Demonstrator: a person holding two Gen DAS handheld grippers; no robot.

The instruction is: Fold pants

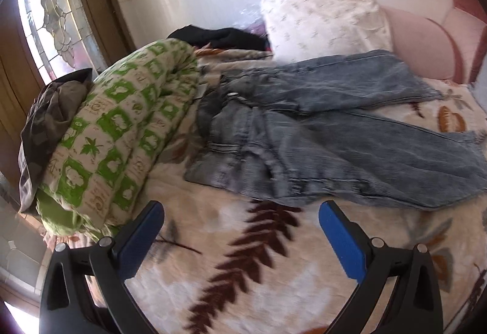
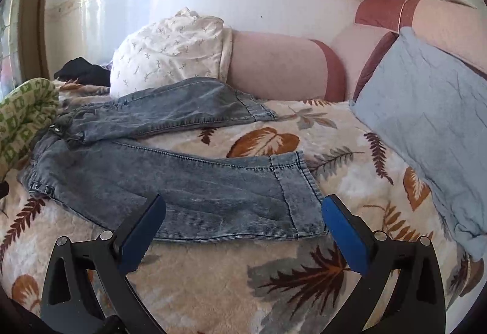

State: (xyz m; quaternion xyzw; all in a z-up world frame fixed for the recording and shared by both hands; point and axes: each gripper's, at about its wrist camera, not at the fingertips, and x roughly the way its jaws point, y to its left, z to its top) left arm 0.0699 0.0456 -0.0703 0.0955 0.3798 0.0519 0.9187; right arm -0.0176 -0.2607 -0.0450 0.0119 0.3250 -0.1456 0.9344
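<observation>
Blue-grey denim pants lie spread flat on a leaf-patterned blanket, waist to the left, the two legs apart and running right. My left gripper is open and empty, just short of the waist and near leg. In the right wrist view the pants fill the middle. My right gripper is open and empty, its tips at the near leg close to the hem.
A rolled green-and-white quilt lies left of the waist with dark clothes on it. A white pillow, pink bolsters and a light blue pillow line the far and right sides. Black clothing lies by the wall.
</observation>
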